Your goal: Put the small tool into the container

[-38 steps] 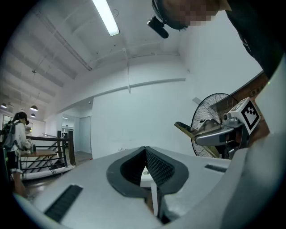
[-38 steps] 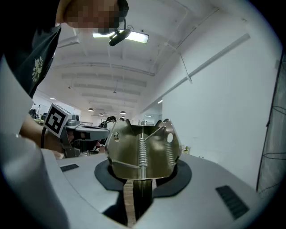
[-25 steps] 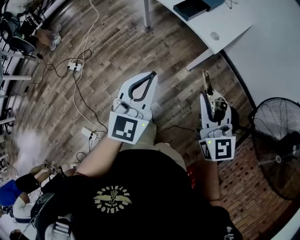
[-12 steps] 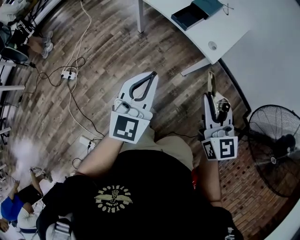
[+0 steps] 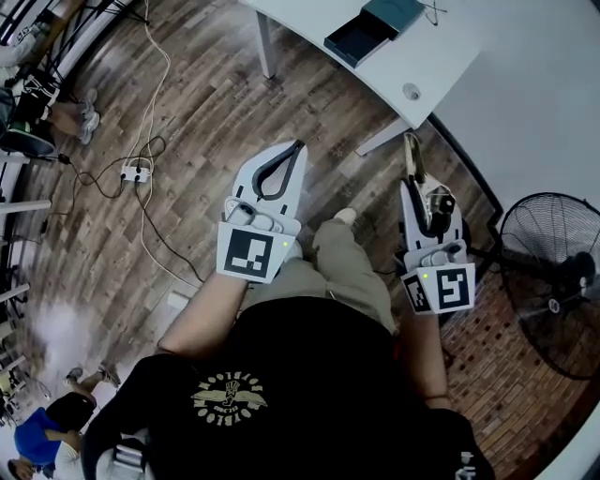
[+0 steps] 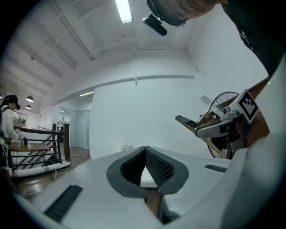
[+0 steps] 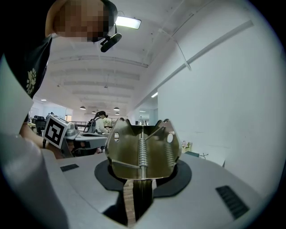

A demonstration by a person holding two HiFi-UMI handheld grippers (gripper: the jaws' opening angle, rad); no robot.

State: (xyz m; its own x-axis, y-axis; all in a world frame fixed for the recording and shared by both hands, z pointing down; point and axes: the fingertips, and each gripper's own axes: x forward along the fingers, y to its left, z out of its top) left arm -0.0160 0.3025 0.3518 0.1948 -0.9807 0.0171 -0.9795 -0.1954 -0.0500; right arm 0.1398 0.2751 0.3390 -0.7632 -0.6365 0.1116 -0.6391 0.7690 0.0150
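Right claw [image 7: 139, 184] clamped on tool [image 7: 142, 150]: likely light, stiff, slick sprung metal; grip the flat base. Left claw [image 6: 145, 150] closed, empty.

left hand-held gripper [image 6: 145, 150] closed, empty, right hand-held gripper [image 6: 209, 129] holding metal clip [image 6: 187, 123]

Open floor [image 5: 216, 112] ahead, table [image 5: 436, 52] beyond, fan [image 5: 553, 281] right

Wood floor [image 5: 216, 122], white table [image 5: 302, 15], standing fan [image 5: 553, 281]
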